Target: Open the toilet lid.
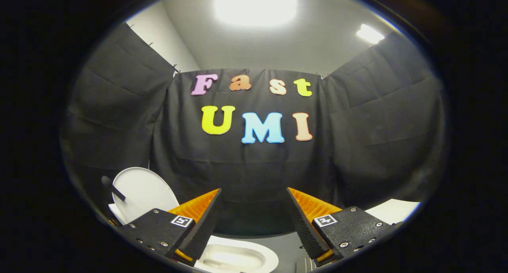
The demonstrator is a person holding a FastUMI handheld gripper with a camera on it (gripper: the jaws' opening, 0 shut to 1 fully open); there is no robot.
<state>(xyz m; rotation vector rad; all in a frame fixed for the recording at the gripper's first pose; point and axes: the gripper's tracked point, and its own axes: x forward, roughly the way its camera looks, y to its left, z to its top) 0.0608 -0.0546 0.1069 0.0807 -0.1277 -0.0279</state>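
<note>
The white toilet lid (145,191) stands raised, tilted up to the left of and behind my left finger. A dark stick-like handle (112,187) juts from its left edge. The white toilet bowl (238,258) with its open rim lies low down, beneath and between the finger bases. My gripper (254,189) is open, its fingers spread wide with nothing between them, and it points up and over the bowl toward the black cloth wall. It touches neither lid nor bowl.
Black cloth walls (246,166) close the booth ahead and on both sides. A white flat surface (393,210) shows behind the right finger. Grey floor (287,245) lies beside the bowl. Bright ceiling lights (256,5) shine overhead.
</note>
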